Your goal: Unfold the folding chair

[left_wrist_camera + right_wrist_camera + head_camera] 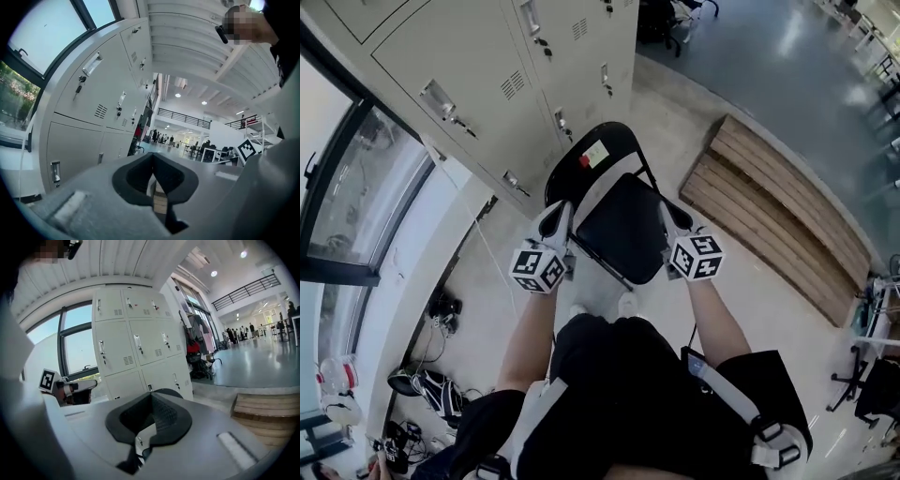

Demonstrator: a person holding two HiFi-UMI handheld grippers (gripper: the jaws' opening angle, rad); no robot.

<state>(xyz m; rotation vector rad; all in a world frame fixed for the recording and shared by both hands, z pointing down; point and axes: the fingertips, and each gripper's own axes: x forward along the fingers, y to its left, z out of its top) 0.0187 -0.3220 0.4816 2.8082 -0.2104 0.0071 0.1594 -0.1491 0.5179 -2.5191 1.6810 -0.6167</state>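
In the head view the black folding chair (623, 227) is just in front of the person, a little toward 12 o'clock from the middle of the picture. Its dark seat is turned up toward the camera, and its rounded backrest (614, 139) lies beyond the seat at 12 o'clock, with a small coloured label (594, 155) on it. It is not clear whether the chair's feet touch the floor (675, 112). The left tongs (563, 214) lie at the 9 o'clock edge of the seat and the right tongs (667, 214) at its 3 o'clock edge, each with its marker cube on the side toward the person. In the left gripper view the two dark pads are pressed together, and only a thin slit is left, through which wooden planks show; no part of the chair is between them. In the right gripper view the pads are closed together in the same way, and the curved top of the backrest shows just behind them. The slit below holds a pale and a dark shape that cannot be identified, so a hold on the chair cannot be confirmed. Grey lockers (487, 84) stand close behind the chair at 11 o'clock, a window (356, 206) is at 9 o'clock, and a low wooden platform (778, 206) lies at 2 o'clock. Bags and cables (422, 389) lie on the floor at 7 o'clock.
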